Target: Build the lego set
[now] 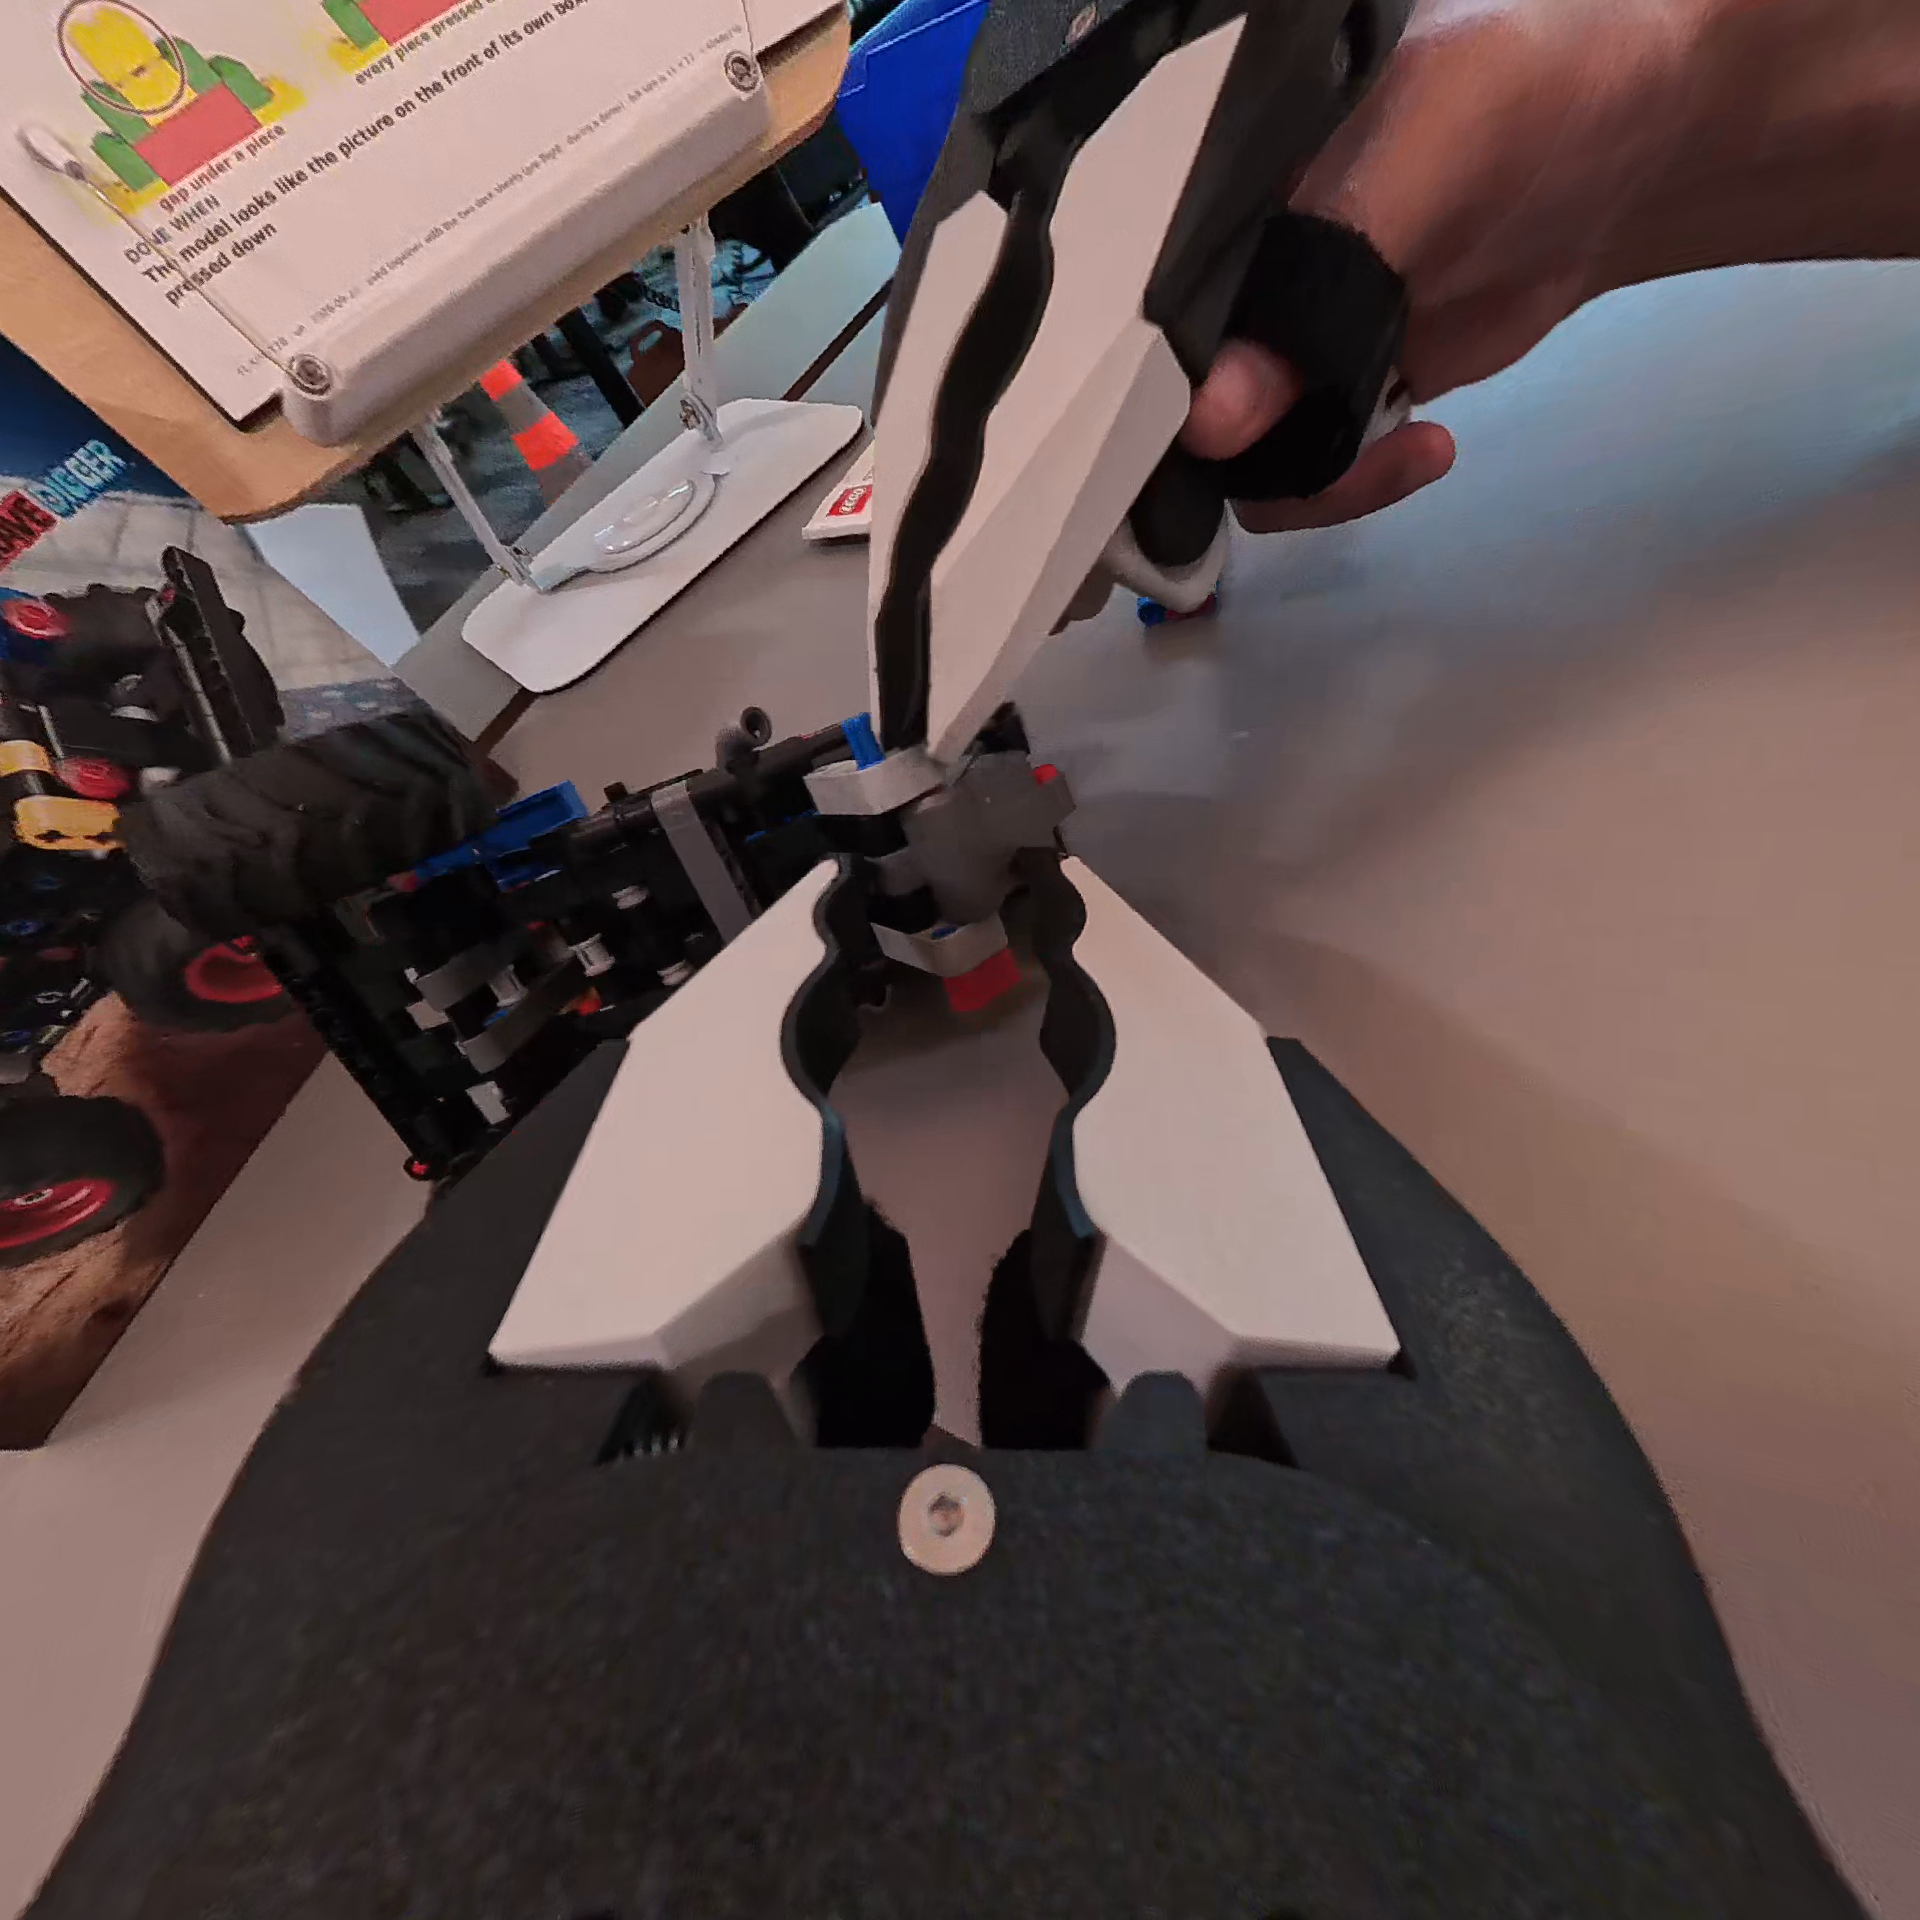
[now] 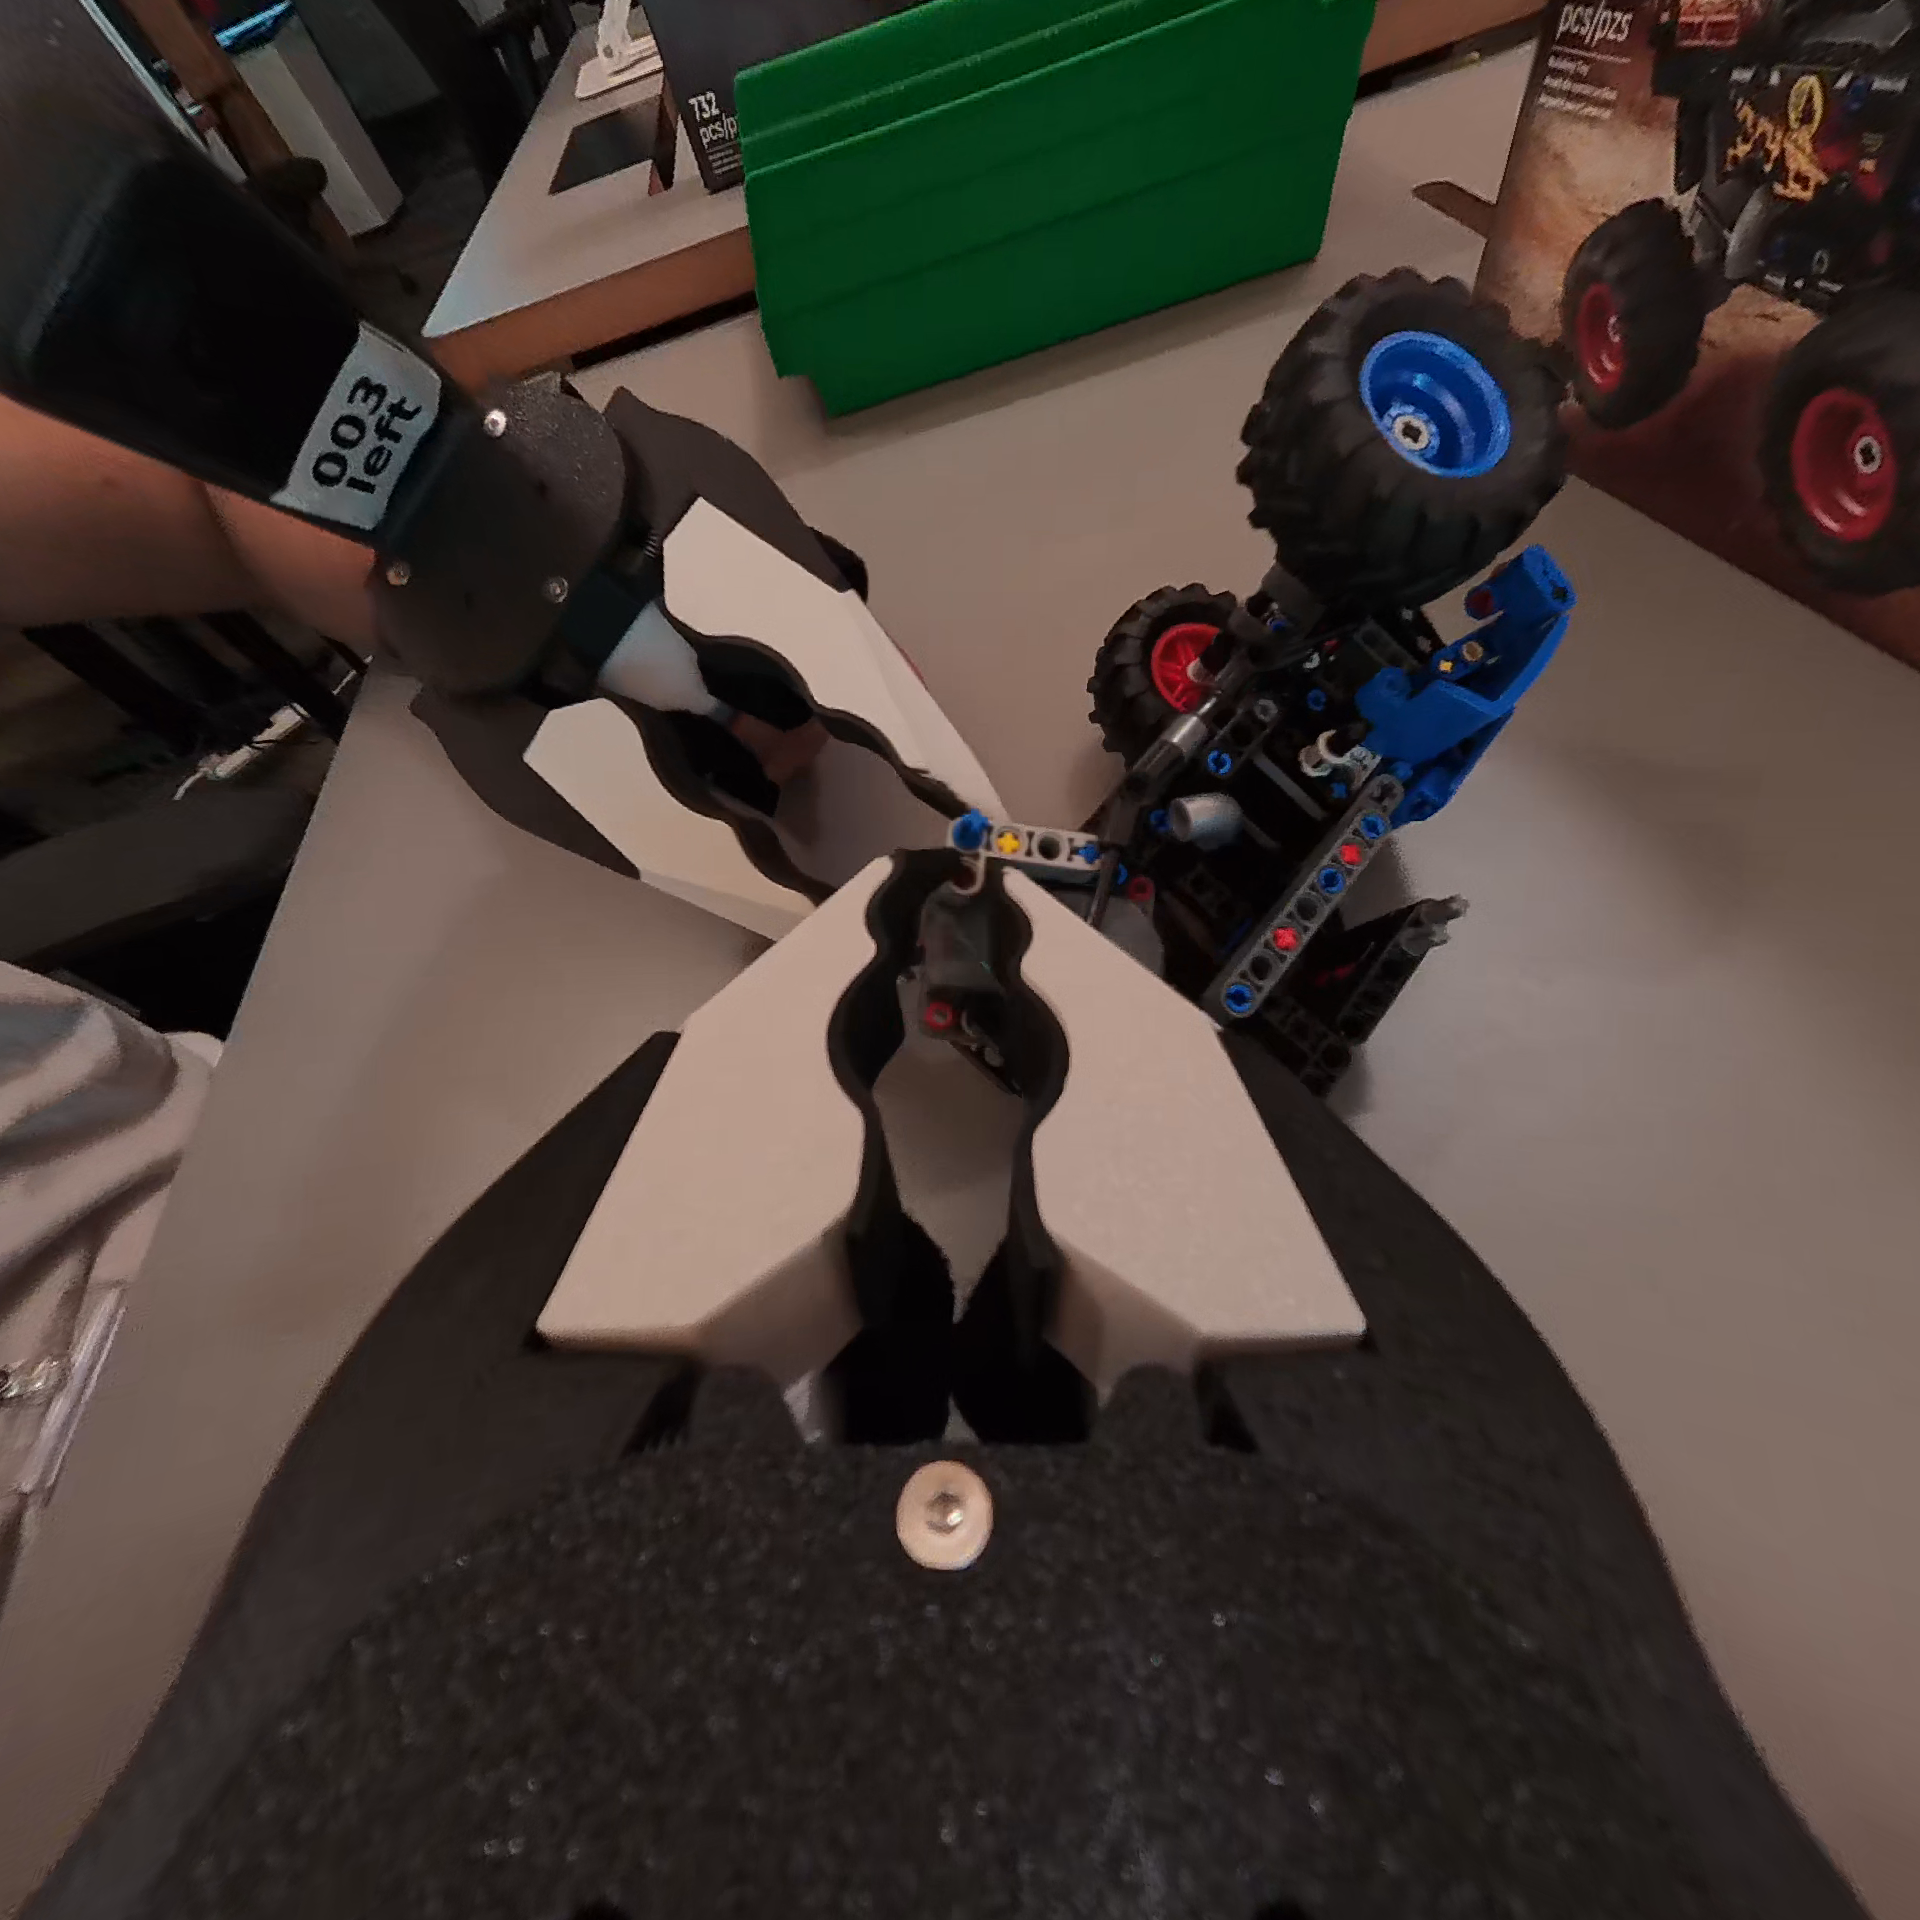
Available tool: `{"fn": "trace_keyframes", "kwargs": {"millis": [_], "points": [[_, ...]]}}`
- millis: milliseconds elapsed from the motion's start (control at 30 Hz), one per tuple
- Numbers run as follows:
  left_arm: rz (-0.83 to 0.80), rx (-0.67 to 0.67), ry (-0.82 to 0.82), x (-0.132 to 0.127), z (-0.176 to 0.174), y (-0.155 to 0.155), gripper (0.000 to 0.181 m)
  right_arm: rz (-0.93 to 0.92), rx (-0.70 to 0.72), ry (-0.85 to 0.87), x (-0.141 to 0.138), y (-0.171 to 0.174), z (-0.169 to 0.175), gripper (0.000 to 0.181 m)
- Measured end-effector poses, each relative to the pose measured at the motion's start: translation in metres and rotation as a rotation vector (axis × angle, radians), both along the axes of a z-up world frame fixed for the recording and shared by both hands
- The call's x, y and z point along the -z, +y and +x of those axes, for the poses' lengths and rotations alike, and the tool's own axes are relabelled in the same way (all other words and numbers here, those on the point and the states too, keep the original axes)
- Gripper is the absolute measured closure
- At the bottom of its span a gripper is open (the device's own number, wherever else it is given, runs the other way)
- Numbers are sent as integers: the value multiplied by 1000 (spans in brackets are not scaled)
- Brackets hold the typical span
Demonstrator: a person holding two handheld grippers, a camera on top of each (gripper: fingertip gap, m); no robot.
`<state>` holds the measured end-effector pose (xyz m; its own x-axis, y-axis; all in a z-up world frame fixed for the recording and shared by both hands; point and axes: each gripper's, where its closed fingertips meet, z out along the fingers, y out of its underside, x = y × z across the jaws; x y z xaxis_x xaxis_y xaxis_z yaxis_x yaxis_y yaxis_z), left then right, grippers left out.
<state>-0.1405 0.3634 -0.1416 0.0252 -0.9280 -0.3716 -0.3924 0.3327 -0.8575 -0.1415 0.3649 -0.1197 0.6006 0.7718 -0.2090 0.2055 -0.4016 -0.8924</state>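
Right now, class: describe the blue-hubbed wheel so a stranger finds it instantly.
Start at the green bin; just right of it the unfinished toy truck lies tipped. The blue-hubbed wheel sticks up highest, bigger than the red-hubbed wheel below it.

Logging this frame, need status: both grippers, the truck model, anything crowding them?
Left gripper shut on grey sub-assembly. Right gripper pinching the same piece, at its light grey beam. Truck model tipped on table. Green bin behind, apart.

Print covers the instruction sheet [image 1: 416, 156], toy box [image 2: 1714, 208] (white tag [image 2: 364, 436] too).
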Motion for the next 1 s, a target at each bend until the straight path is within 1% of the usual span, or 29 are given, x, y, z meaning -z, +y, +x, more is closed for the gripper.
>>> {"fn": "trace_keyframes", "kwargs": {"millis": [100,200,267,333,400,467,500,567,633,700,767,833,900,933,1000], "points": [[48,-33,-1,1,3,4,150,11,29,-23,4,4,-2,166],[106,-69,2,2,3,8,157,30,34,-84,10,5,0,172],[185,-90,9,4,4,8,157,29,37,-97,11,6,0,173],[263,-93,4,4,3,7,156,-4,21,-45,10,5,0,174],[308,-82,-6,3,2,5,156,-50,-1,47,7,3,0,174],[311,-68,-26,0,1,2,158,-77,-16,118,4,3,1,174],[305,-55,-39,-1,0,0,165,-86,-23,149,1,3,1,174],[264,-43,-68,-7,-3,-2,163,-96,-45,188,-2,1,0,175],[161,-30,-98,-12,-6,-3,155,-109,-78,220,-5,-4,-2,175],[37,-1,-97,-14,-7,-5,142,-123,-91,220,-4,-5,-4,175],[-12,-10,-79,-11,-6,-2,132,-145,-95,217,-1,-6,-8,175],[17,-19,-67,-9,-4,-2,131,-142,-67,212,1,-3,-13,175],[82,-40,-41,-5,-1,-2,138,-121,-44,175,3,0,-13,175],[115,-60,-32,-3,-1,-1,137,-109,-38,152,4,0,-13,174],[153,-85,-29,-2,-1,1,140,-91,-33,111,7,0,-11,173]]}}
